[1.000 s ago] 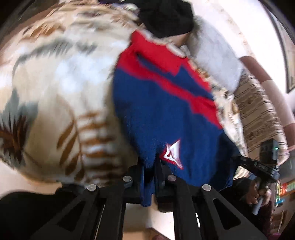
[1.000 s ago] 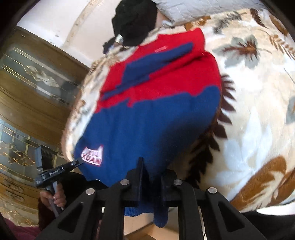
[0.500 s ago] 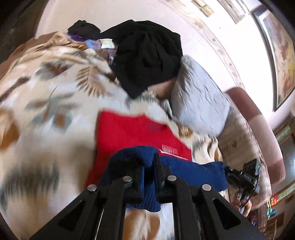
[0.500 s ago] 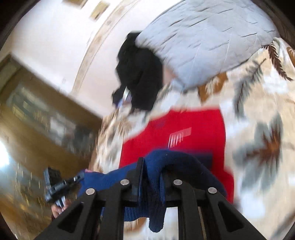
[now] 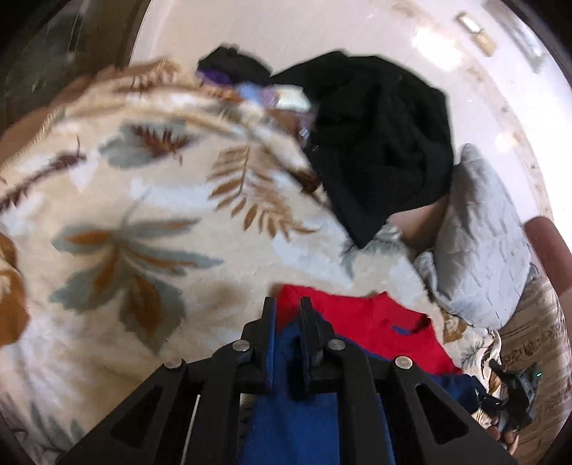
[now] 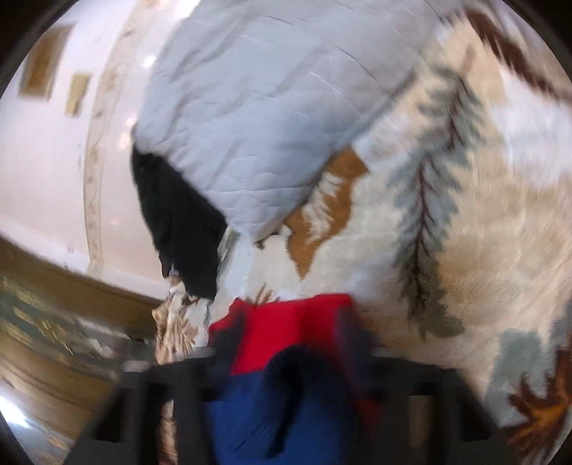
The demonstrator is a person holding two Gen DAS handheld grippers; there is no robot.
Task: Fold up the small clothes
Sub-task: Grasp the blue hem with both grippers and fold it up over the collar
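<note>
two black fingers [image 5: 269,322] of my left gripper [image 5: 287,311] stand a little apart with the blue knit of the sweater [image 5: 371,329] running up between them; they look clenched on that blue edge, though the exact contact is hard to read through the blur. on the right side the picture is badly smeared: i can see my right gripper [image 6: 286,386] as a dark frame with the sweater [image 6: 286,357] bunched in the middle of it, but i cannot tell whether its fingers are closed on the cloth.

in both views the blue lower part of the sweater lies doubled over, on top of its red upper part, and the whole garment rests on the bed's floral blanket [image 5: 143,221], cream with grey and brown leaves. the red part spreads flat just beyond my left fingers.

further out, a pale grey quilted pillow [image 5: 482,250] sits near the far end of the sweater, and a heap of black clothing [image 5: 379,143] leans against it. a white wall [image 5: 286,32] rises behind the bed. in the right view a dark wooden cabinet [image 6: 53,322] stands beside the bed.
</note>
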